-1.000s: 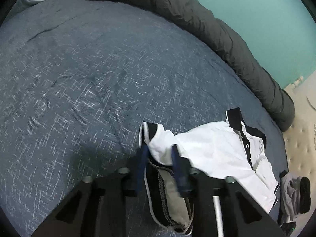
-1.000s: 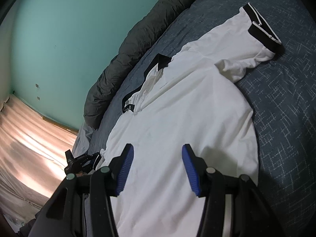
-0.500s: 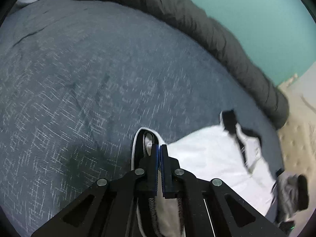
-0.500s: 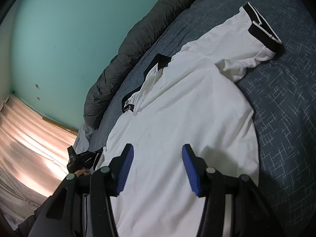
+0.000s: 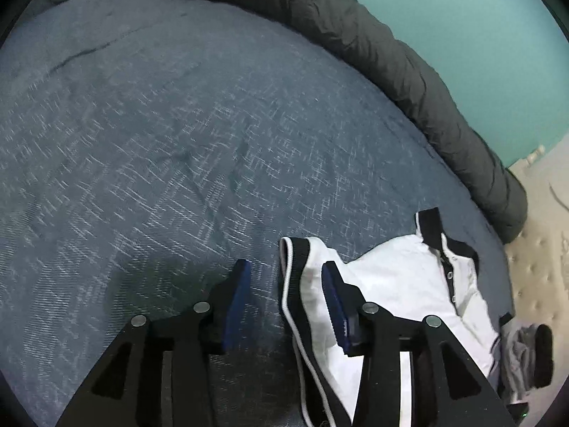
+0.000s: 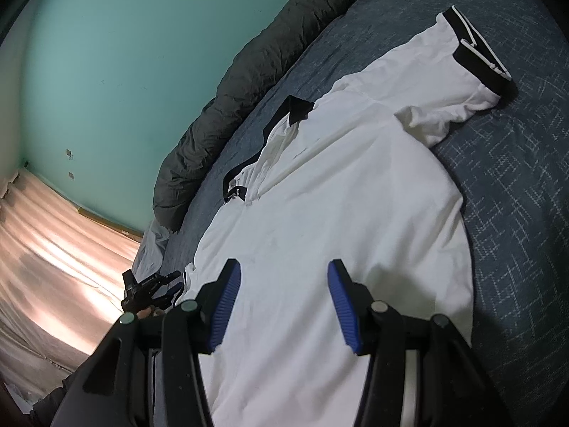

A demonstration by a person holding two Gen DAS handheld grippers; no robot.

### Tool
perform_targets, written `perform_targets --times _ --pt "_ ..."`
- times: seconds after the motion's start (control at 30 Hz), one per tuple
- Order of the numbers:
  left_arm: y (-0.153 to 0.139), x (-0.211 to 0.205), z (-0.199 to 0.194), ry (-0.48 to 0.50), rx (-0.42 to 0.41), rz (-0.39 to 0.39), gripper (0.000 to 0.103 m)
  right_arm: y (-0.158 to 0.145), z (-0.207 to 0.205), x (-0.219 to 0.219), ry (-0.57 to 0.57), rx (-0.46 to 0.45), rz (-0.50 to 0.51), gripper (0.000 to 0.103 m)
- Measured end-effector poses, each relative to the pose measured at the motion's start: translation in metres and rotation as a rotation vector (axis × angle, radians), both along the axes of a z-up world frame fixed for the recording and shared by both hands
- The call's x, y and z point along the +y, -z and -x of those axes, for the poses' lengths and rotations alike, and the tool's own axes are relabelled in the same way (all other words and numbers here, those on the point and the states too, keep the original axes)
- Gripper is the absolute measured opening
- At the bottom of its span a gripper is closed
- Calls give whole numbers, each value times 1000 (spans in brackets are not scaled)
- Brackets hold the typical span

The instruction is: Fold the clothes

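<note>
**Mia:** Green wall [image 6: 117, 53] at the back, and a big bed with a blue blanket [image 5: 177, 135] on it. What is that long dark thing by the wall?

**Ben:** A rolled-up grey quilt [image 5: 373, 46]. It lies along the far edge of the bed.

**Mia:** Where is the shirt?

**Ben:** The white shirt [image 6: 338, 213] lies flat on the blue blanket. It has a black collar [image 6: 298, 106] and black bands on the sleeves. One sleeve [image 6: 458, 71] sticks out to the side, with its black cuff resting on the blanket.

**Mia:** What is the left gripper [image 5: 284, 302] doing?

**Ben:** Its blue pads are moving apart. The black edge of a sleeve lies in the gap between them, but the pads do not press on it. One pad is over the blanket and the other pad is over the white cloth. It has let go.

**Mia:** And the right gripper [image 6: 284, 302]?

**Ben:** It hangs over the bottom part of the shirt with its pads apart. It holds nothing. White cloth shows between the pads.

**Mia:** What is that small grey lump?

**Ben:** Some grey and black cloth [image 5: 526, 352] at the bed's edge, just beside the shirt. I cannot tell what it is.

**Mia:** And past the bed?

**Ben:** A pale padded surface [image 5: 537, 249].
</note>
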State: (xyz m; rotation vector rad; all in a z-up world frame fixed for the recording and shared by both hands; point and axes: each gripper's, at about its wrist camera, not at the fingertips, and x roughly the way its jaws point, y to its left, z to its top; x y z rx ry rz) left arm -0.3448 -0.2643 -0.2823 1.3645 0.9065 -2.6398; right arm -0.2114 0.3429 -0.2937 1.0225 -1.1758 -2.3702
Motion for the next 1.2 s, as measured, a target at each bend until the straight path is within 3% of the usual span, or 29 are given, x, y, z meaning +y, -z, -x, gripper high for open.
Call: perform_targets --times 0.3,0.33,0.37,0.43,0.5,0.8,1.0,1.2 --pt "9 -2 20 0 13 -11 48 2 1 3 4 -4 0 52" --pt "9 -1 22 0 13 -11 44 2 1 4 6 -4 0 52" --pt "9 1 24 7 15 -16 28 2 1 5 7 -3 0 52" --pt "9 4 25 10 14 -2 21 2 1 5 7 -2 2 52" --pt "5 6 22 4 23 11 1 2 1 4 5 -3 2 52" --pt "-29 -23 -12 -126 52 91 1 -1 0 2 1 6 9 52" --pt "-1 -38 -11 -211 -7 53 1 -3 -1 2 -1 12 7 52" --pt "16 -45 -17 -214 -27 -28 2 0 1 2 -1 5 9 52"
